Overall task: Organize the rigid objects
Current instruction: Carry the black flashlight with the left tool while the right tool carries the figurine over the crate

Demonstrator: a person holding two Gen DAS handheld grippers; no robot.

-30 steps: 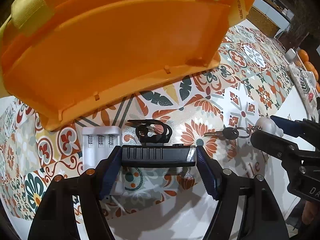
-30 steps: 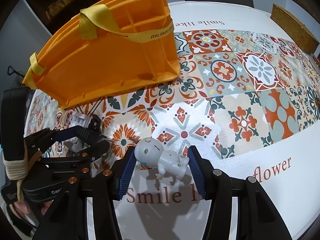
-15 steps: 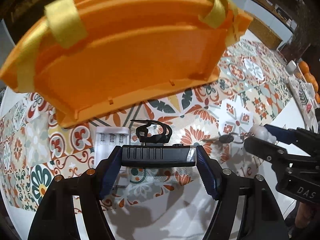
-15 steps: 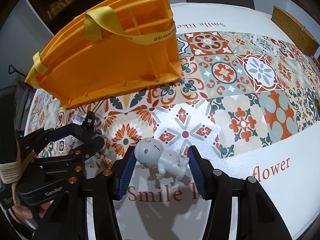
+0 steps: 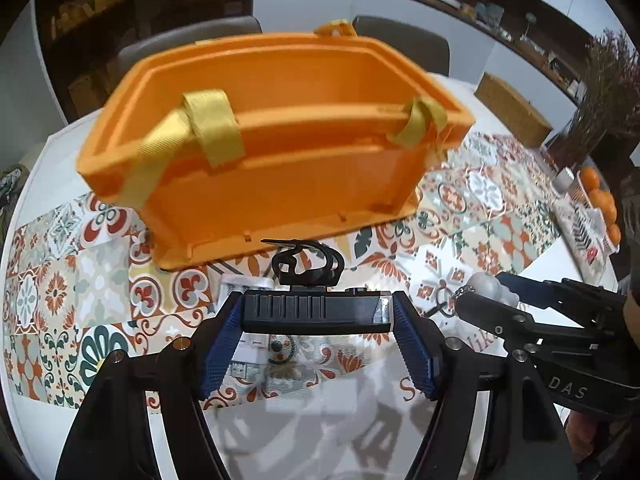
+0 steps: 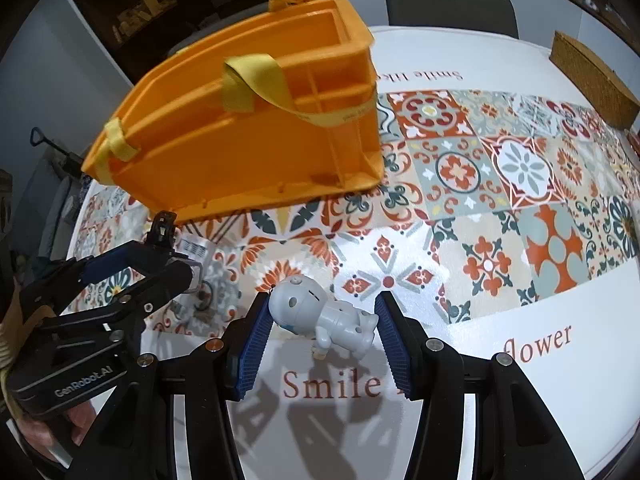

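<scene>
Two grippers, one item each, above the patterned tablecloth [image 6: 520, 184]. Left gripper [image 5: 318, 314]: black bike light [image 5: 316, 312] is clamped endwise betw. the pads, over 1 white battery charger [image 5: 248, 284]. Right gripper [image 6: 320, 320]: 1 white figurine [image 6: 320, 312] is pinched, jaws narrow. One orange basket [image 5: 280, 184], 2 yellow straps, is seen just beyond.

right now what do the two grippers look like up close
Both are black plastic frames with silver screws and ribbed blue pads on the fingers. The left gripper has white GenRobot.AI lettering on its body; the right gripper shows white letters DAS.
</scene>
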